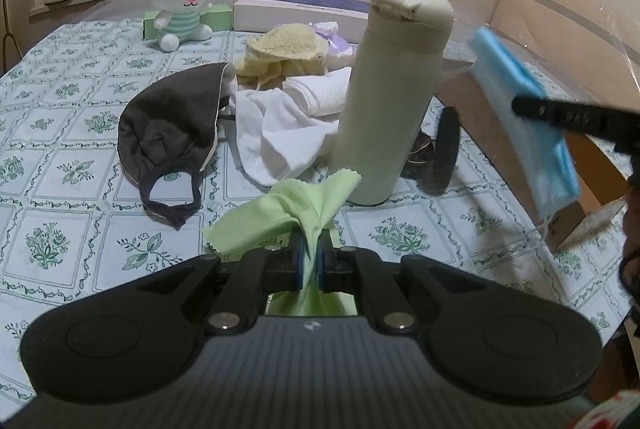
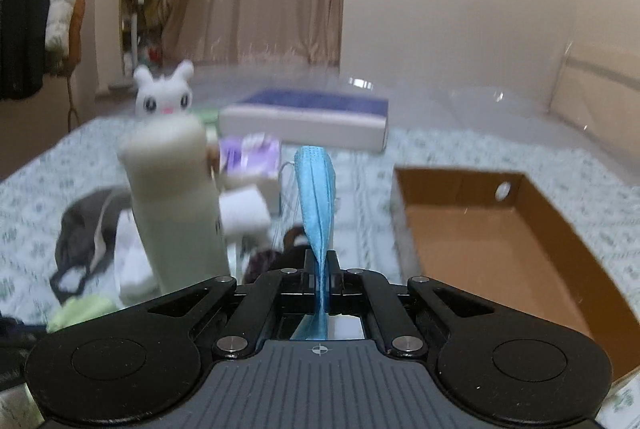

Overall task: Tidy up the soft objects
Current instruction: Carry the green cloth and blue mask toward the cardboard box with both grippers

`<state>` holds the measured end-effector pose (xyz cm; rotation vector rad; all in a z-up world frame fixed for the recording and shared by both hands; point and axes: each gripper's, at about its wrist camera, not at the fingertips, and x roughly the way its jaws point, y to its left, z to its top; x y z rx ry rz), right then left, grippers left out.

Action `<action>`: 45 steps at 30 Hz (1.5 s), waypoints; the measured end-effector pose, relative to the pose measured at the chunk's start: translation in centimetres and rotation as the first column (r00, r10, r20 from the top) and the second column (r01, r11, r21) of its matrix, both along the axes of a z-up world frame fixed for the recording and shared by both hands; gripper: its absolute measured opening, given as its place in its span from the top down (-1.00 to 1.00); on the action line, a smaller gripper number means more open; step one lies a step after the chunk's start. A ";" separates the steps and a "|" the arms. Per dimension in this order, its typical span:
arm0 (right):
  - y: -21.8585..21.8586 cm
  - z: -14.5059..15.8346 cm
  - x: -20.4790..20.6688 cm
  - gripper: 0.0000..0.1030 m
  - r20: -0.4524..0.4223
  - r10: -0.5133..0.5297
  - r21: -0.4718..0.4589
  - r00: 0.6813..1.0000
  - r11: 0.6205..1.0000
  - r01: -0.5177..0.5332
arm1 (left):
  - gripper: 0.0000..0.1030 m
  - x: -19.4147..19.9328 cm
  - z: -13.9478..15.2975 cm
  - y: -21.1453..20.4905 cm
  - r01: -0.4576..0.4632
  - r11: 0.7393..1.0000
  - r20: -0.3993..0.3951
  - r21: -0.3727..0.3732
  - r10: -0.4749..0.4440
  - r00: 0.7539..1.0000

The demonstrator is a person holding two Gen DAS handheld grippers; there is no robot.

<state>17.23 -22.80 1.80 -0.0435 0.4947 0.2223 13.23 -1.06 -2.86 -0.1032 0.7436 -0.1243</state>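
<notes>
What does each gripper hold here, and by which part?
The left gripper pinches the green cloth at a bunched middle fold. The right gripper clamps the blue face mask near its lower end.

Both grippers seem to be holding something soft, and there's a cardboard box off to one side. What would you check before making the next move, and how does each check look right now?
1. Right gripper shut on the blue face mask: ok, mask pinched between the pads, lifted off the table.
2. Left gripper shut on the green cloth: ok.
3. Cardboard box open with room inside: ok, nothing visible in it.
4. Way from mask to box unobstructed: ok, as far as the right wrist view shows.
5. Cream bottle upright near the green cloth: ok, but easily knocked.
6. Mask's ear loops not snagged: cannot tell, too blurred.
</notes>
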 end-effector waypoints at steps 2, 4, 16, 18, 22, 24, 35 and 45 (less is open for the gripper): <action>-0.2 0.9 -0.6 0.97 0.019 -0.003 -0.003 1.000 1.000 0.003 | 0.89 -0.2 0.3 -0.1 0.005 1.000 0.005 -0.002 -0.005 1.000; -0.3 1.1 -1.2 0.97 0.006 -0.002 -0.004 1.000 1.000 0.002 | 0.89 -0.5 0.6 -0.3 0.010 1.000 0.011 -0.006 -0.010 1.000; -0.3 -2.1 -6.9 0.97 -0.173 0.007 0.061 0.985 0.998 0.004 | 0.89 -3.1 1.9 -2.3 0.068 0.997 0.017 -0.027 -0.068 0.998; -0.5 -2.1 -7.9 0.96 -0.184 0.006 0.068 0.983 0.998 0.007 | 0.89 -3.5 2.1 -3.0 0.085 0.996 0.016 -0.028 -0.085 0.996; -1.4 -2.0 -9.6 0.96 -0.199 -0.009 0.085 0.980 0.996 0.026 | 0.89 -4.1 2.3 -4.6 0.123 0.992 0.011 -0.038 -0.123 0.992; -2.2 -1.8 -10.3 0.96 -0.202 -0.022 0.086 0.979 0.995 0.040 | 0.89 -4.4 2.3 -5.5 0.143 0.989 0.007 -0.044 -0.143 0.990; -7.8 -0.8 -14.7 0.96 -0.203 -0.108 0.086 0.973 0.988 0.128 | 0.89 -5.5 3.2 -11.6 0.264 0.962 0.005 -0.070 -0.264 0.964; -14.6 0.5 -16.5 0.96 -0.176 -0.232 0.070 0.957 0.966 0.247 | 0.89 -4.8 4.2 -18.8 0.387 0.917 0.017 -0.097 -0.387 0.922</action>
